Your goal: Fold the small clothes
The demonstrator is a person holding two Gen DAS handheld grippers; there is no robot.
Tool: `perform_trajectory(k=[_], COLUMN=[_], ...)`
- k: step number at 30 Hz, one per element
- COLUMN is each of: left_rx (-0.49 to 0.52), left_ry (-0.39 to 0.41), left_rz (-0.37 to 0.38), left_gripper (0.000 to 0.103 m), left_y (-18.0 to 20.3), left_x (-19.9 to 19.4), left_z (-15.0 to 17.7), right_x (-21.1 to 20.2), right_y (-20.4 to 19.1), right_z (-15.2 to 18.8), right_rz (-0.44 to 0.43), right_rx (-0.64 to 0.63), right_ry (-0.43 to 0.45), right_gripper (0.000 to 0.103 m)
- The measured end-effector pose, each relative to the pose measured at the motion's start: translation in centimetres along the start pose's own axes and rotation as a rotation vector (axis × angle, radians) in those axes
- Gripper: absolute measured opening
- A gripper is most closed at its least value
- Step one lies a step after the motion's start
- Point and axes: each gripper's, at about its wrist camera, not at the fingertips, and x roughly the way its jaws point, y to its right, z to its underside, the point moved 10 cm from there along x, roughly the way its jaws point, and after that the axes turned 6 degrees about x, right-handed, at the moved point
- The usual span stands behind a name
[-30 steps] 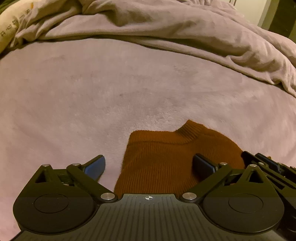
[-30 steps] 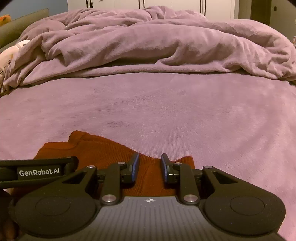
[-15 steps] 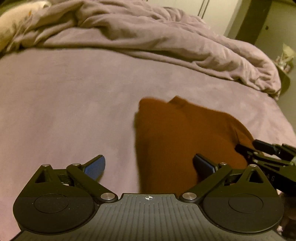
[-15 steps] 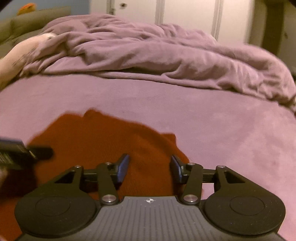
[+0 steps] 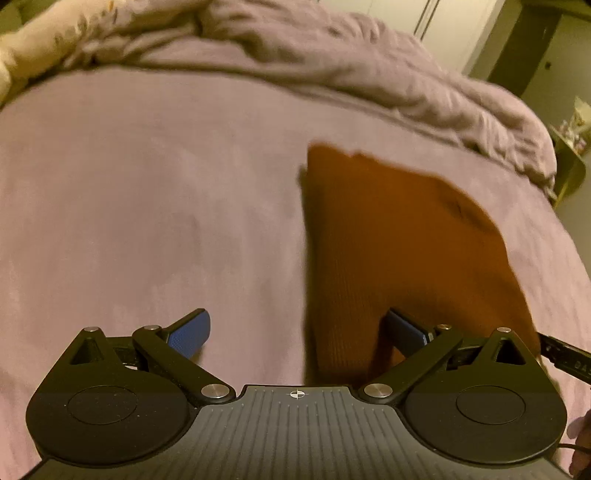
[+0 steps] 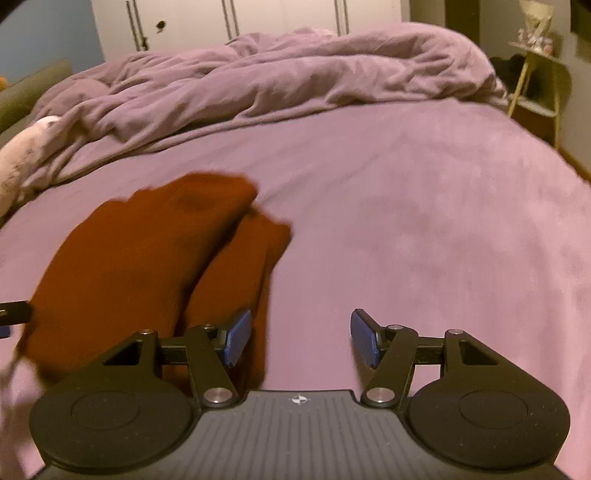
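Note:
A small rust-brown knit sweater [image 5: 399,251] lies folded on the purple bed cover [image 5: 147,192]; it also shows in the right wrist view [image 6: 147,258], blurred. My left gripper [image 5: 297,334] is open and empty, its right finger over the sweater's near edge. My right gripper [image 6: 301,338] is open and empty, to the right of the sweater, its left finger beside the sweater's edge. The tip of the right gripper shows at the right edge of the left wrist view [image 5: 565,356].
A crumpled purple duvet [image 6: 295,81] is heaped across the far side of the bed. A pale pillow [image 5: 44,37] lies at far left. A small side table [image 6: 535,74] stands past the bed's right edge. White wardrobe doors [image 6: 240,22] are behind.
My right gripper has opened and let go of the sweater. Both grippers have pulled back and risen, so the sweater now lies farther ahead.

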Motion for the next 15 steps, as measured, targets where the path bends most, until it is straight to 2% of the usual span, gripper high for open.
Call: perform_trajectory(k=[4,6,8,11,13,14,15], left_rx=[-0.086,-0.058,-0.034,-0.034,-0.047,-0.046,-0.043], left_ry=[-0.067,-0.079,-0.077,-0.07,-0.078,-0.079,-0.08], left_rz=[0.003,-0.035,-0.068,-0.066,-0.067,-0.065,-0.068], left_gripper=[0.103,0.103,0.103,0.103,0.103,0.103,0.103], left_y=[-0.1,0.0,0.1,0.4,0.5,0.5,0.3], left_x=[0.0,-0.1,-0.6,-1.3,-1.4,-1.5,-1.6], left_z=[2.5,2.9,3.1,3.3,3.6,3.7,3.9], right_x=[-1.1,-1.2,-2.6,-4.0,-3.8,-3.6,-3.4], right_y=[-0.4,-0.8,-1.5,-2.9,-4.0,-4.5,-4.9], right_z=[1.8,1.6,0.9,-0.4,-0.8,-0.8,-1.0], right_rz=[0.002,-0.002,-0.021,-0.052,-0.059,-0.056,-0.06], right_rx=[-0.013,-0.023,-0.022,-0.04,-0.077,-0.091,-0.097], right_ry=[-0.022,-0.038,0.002,0.048,0.051,0.047,0.044], right_gripper=[0.061,0.061,0.06,0.06,0.055,0.046,0.042])
